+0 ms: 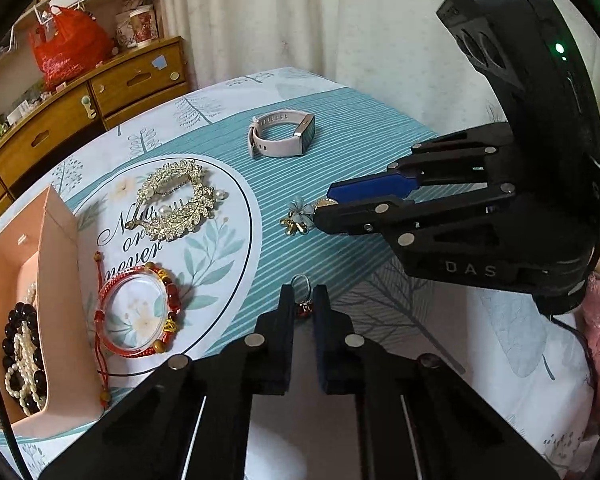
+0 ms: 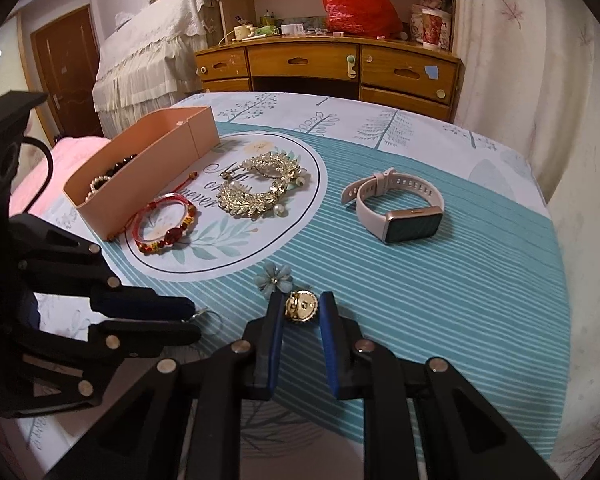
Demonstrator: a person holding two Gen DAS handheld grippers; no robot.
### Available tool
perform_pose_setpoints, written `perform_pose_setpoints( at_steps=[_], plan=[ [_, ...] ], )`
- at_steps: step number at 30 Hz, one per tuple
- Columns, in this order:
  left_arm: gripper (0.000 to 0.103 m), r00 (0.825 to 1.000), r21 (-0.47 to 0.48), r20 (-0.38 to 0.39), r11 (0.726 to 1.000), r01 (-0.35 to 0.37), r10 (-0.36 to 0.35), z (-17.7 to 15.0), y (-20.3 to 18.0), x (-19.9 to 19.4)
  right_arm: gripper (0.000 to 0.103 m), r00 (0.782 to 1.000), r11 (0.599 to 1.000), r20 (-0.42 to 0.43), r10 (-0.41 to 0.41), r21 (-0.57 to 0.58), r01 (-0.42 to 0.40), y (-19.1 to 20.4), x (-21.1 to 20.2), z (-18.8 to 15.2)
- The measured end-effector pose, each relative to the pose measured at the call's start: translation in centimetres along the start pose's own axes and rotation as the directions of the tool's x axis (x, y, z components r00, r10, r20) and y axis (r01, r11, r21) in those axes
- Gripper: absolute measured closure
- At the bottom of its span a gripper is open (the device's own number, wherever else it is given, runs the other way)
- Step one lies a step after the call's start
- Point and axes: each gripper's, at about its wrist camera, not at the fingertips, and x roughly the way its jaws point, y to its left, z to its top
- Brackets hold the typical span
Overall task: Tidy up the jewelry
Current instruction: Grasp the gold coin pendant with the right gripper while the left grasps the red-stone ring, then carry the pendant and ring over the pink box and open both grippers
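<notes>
Already in pink box, left of frame: black bead bracelet, pearl strand.

Pinched ring in left hand-held gripper, lower centre.

Clamped gold flower brooch in right hand-held gripper.

Left on surface: red bracelet, gold leaf pieces, pink watch.

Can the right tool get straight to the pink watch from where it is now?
Probably not yet: the right tool is shut on the gold brooch. Otherwise the cloth toward the pink watch looks bare.

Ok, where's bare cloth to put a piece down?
Free: striped cloth right of the watch, and between it and the flower brooch. Crowded: the printed oval, with leaf brooches and red bracelet beside the pink box.
</notes>
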Motion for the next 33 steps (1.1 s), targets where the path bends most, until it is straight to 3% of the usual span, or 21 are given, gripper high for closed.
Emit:
perform_pose_setpoints(
  at_steps=[11,18,25,33],
  plan=[
    [0.097,1.0,-0.052,0.007,0.998,0.027,-0.026,-0.4,1.0,-1.7,0.085,0.998,0.996,0.017,0.055,0.072,-0.056,-0.8,-0.6,0.0],
    [0.097,0.998,-0.164,-0.054,0.986,-0.023,0.014,-0.5,3.4,-5.1,0.085,0.98,0.975,0.089,0.175,0.119,-0.185,0.8,-1.7,1.4],
    [0.097,0.997,-0.235,0.004,0.969,-0.071,0.074,-2.1,6.8,-10.7,0.085,0.957,0.955,0.107,0.269,0.095,-0.279,5.0,-1.5,4.5],
    [0.097,0.98,-0.332,0.081,0.932,-0.143,0.179,-3.3,12.6,-15.7,0.085,0.945,0.947,0.1,0.311,0.047,-0.317,9.8,-1.4,8.5]
  ],
)
